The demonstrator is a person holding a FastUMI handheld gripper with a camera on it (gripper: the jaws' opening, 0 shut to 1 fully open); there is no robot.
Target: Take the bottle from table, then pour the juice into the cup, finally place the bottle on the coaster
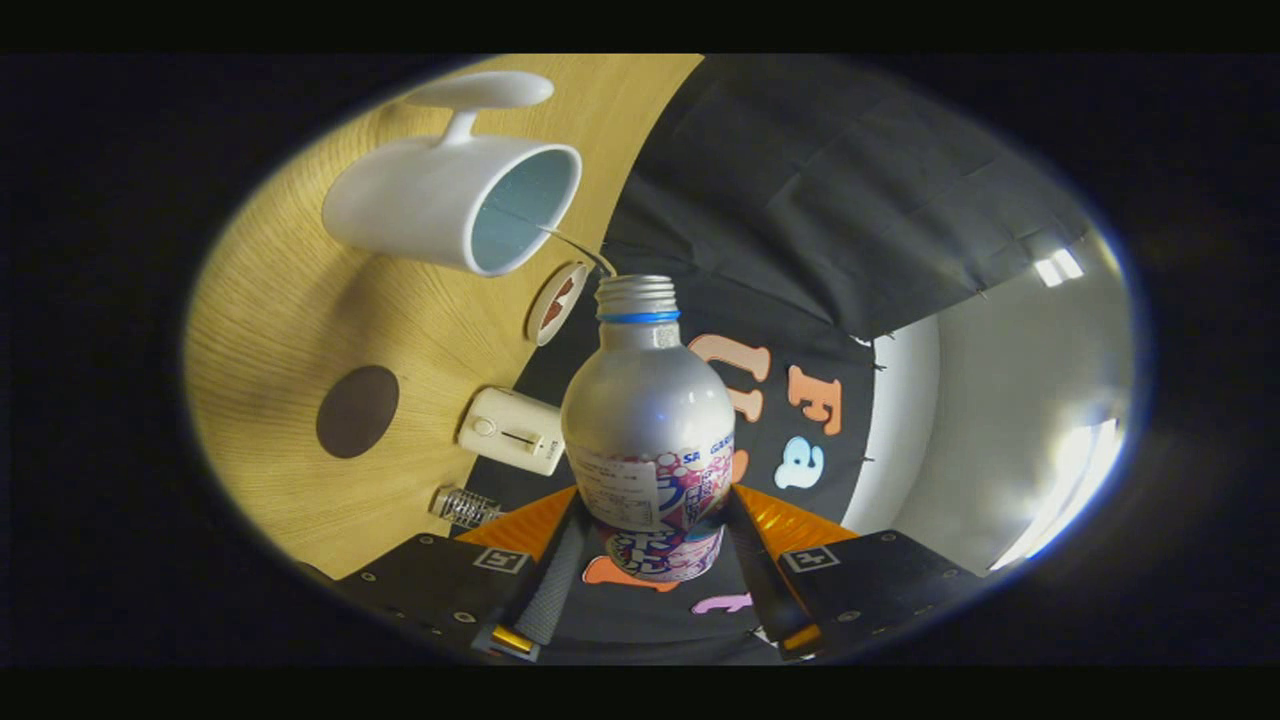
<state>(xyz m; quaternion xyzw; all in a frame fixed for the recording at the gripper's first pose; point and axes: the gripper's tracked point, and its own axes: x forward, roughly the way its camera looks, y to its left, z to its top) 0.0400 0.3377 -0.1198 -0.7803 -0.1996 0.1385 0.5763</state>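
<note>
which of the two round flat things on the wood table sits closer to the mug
The white-rimmed round disc, just beside the white mug's open mouth. The plain dark brown round coaster lies apart from it, near the cream handheld device.

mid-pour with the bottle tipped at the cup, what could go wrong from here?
1. The stream from the bottle mouth is thin and enters the cup just at its near rim; a slight shift could spill juice on the table.
2. The gripper fingers press only the bottle's lower body; the smooth metal might slip while tilted.
3. The coaster sits near a white device, so placing could nudge it.
</note>
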